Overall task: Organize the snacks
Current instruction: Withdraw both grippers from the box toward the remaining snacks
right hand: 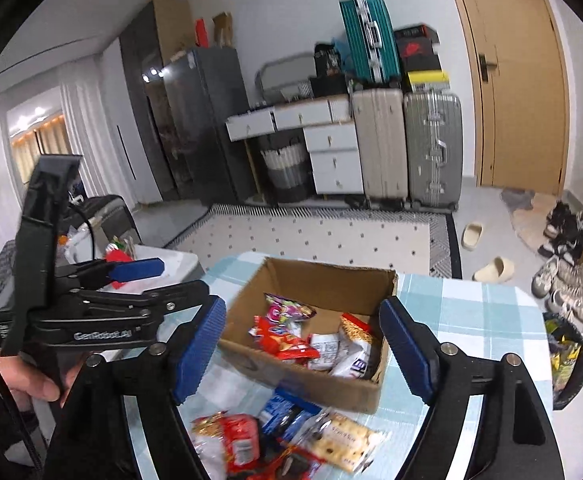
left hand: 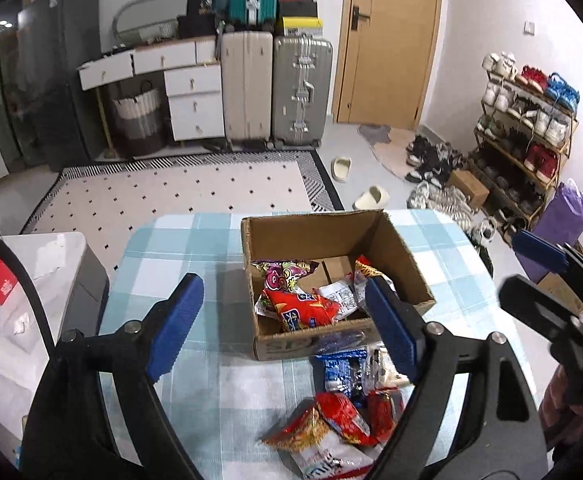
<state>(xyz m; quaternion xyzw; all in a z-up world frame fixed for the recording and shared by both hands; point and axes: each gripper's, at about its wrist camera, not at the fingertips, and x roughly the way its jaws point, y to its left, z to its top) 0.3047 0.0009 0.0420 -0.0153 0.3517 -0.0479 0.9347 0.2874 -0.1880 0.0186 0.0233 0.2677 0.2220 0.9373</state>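
Observation:
An open cardboard box (left hand: 405, 258) (right hand: 331, 278) sits on the checked tablecloth and holds several snack packs, among them a red pack (left hand: 303, 310) (right hand: 287, 344) and a purple pack (left hand: 285, 272). More snack packs lie in a pile in front of the box: a blue pack (left hand: 341, 370) (right hand: 287, 412), red packs (left hand: 343, 420) (right hand: 239, 440) and a cracker pack (right hand: 347, 442). My left gripper (left hand: 287, 324) is open and empty, above the table near the box front. My right gripper (right hand: 303, 354) is open and empty, above the pile; it also shows in the left wrist view (left hand: 547, 256).
The round table (left hand: 163, 248) (right hand: 471, 312) stands on a patterned rug. A white side table (left hand: 43, 264) with clutter is at left. A bin with wrappers (right hand: 567, 360) is at right. Suitcases (left hand: 275, 88), a drawer unit, a door and a shoe rack (left hand: 527, 136) line the walls.

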